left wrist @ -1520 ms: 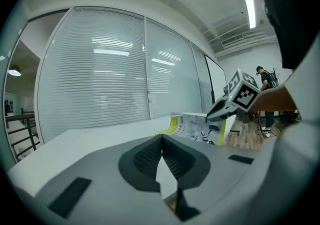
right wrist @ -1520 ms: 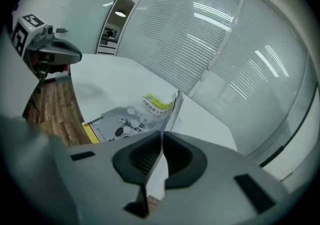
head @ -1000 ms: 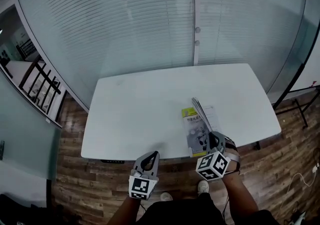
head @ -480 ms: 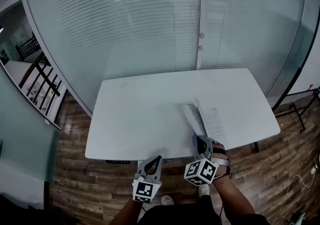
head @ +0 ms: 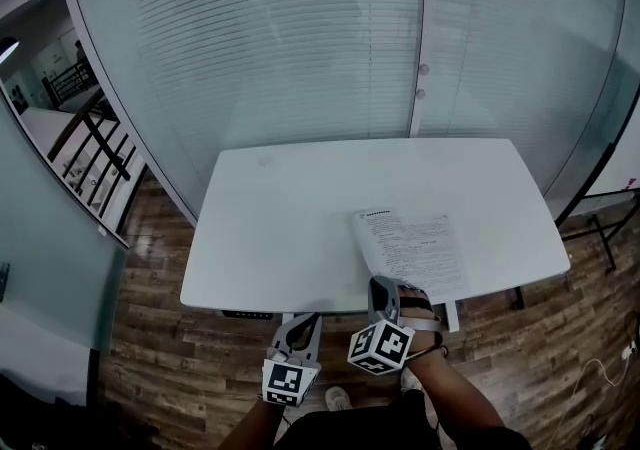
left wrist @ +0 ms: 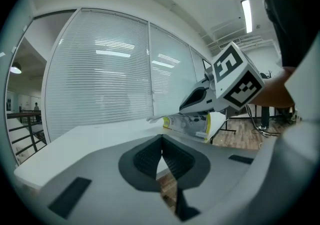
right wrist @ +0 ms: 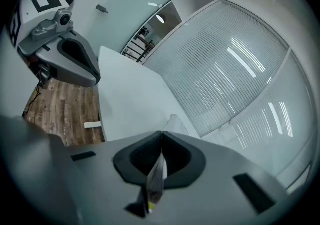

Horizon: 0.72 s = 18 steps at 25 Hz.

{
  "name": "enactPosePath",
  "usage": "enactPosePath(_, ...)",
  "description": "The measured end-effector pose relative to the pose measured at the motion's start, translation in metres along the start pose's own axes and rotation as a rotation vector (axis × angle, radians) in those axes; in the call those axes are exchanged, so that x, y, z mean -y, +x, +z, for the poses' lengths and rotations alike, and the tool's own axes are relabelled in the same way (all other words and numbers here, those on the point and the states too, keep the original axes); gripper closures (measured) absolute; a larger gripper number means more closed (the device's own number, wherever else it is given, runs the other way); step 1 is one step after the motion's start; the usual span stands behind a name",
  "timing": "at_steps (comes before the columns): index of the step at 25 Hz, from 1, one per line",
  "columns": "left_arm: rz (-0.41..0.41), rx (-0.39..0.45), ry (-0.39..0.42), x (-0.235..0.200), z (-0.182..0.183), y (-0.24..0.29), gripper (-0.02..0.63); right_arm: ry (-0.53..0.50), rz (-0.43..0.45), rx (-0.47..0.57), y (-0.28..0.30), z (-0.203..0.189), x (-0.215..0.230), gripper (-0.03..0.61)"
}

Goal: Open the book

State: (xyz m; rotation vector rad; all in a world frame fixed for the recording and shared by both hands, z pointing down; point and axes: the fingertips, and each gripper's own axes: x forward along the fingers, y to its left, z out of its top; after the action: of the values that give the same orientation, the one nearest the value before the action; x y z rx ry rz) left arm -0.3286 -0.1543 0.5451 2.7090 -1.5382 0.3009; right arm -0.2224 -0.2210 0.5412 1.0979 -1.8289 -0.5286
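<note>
1. Nearest the person, the grey two-jaw left gripper (head: 304, 322) with its black-and-white marker cube hangs over the brown plank floor (head: 150, 358), just short of the white rectangular table (head: 290, 218). Its dark ribbed pads meet with nothing between them, so it looks parked out of the way.
2. Just beside it, the matching right gripper (head: 381, 288) is clamped tight on a thin leaf at the near edge of the slim book (head: 415, 243) with white pages and a yellow-and-grey cover. This is probably to stop the turned part flopping back.
3. The book lies spread on the table's near right part, with a page of printed text facing up. Its near edge seems to overhang the rim, which gives the jaws room beneath.
4. Beyond the table stands a frosted glass wall (head: 300, 48) lined with horizontal blinds.
</note>
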Motion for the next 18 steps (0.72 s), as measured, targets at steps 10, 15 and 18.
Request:
enactPosePath(10, 0.043, 0.001, -0.151, -0.025, -0.016, -0.016, 0.603, -0.058, 0.069, -0.002, 0.027, 0.012, -0.059, 0.569)
enactPosePath(15, 0.044, -0.011, -0.158, -0.023, -0.022, -0.019, 0.603, -0.100, 0.092, -0.011, 0.036, 0.008, -0.079, 0.569)
enactPosePath(18, 0.045, -0.018, -0.160, -0.023, -0.026, -0.020, 0.603, -0.117, 0.103, -0.012, 0.040, 0.008, -0.088, 0.569)
